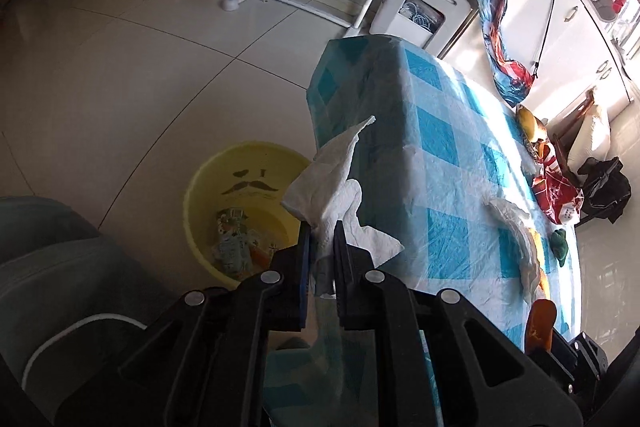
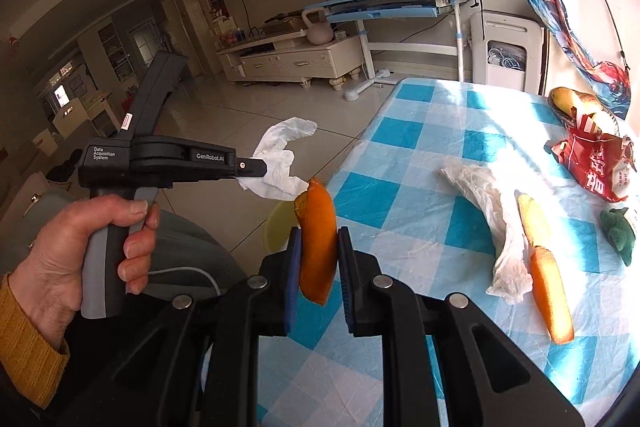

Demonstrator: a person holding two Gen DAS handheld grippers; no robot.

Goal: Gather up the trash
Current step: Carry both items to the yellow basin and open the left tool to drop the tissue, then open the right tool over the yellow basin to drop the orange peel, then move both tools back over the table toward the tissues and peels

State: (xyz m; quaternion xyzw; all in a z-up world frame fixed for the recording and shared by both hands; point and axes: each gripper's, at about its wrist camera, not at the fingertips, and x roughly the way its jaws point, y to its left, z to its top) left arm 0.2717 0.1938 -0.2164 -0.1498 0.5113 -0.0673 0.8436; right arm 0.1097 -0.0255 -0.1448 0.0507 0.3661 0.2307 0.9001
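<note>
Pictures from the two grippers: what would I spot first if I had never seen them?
Probably the bright orange peel, pinched in the right gripper at the near edge of the blue checked table. Next, the white crumpled tissue clamped in the left gripper, held out over the floor above a yellow basin with a moustache drawn inside.

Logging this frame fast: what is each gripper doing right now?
Left gripper: shut on a white paper towel.
Right gripper: shut on an orange peel.
</note>
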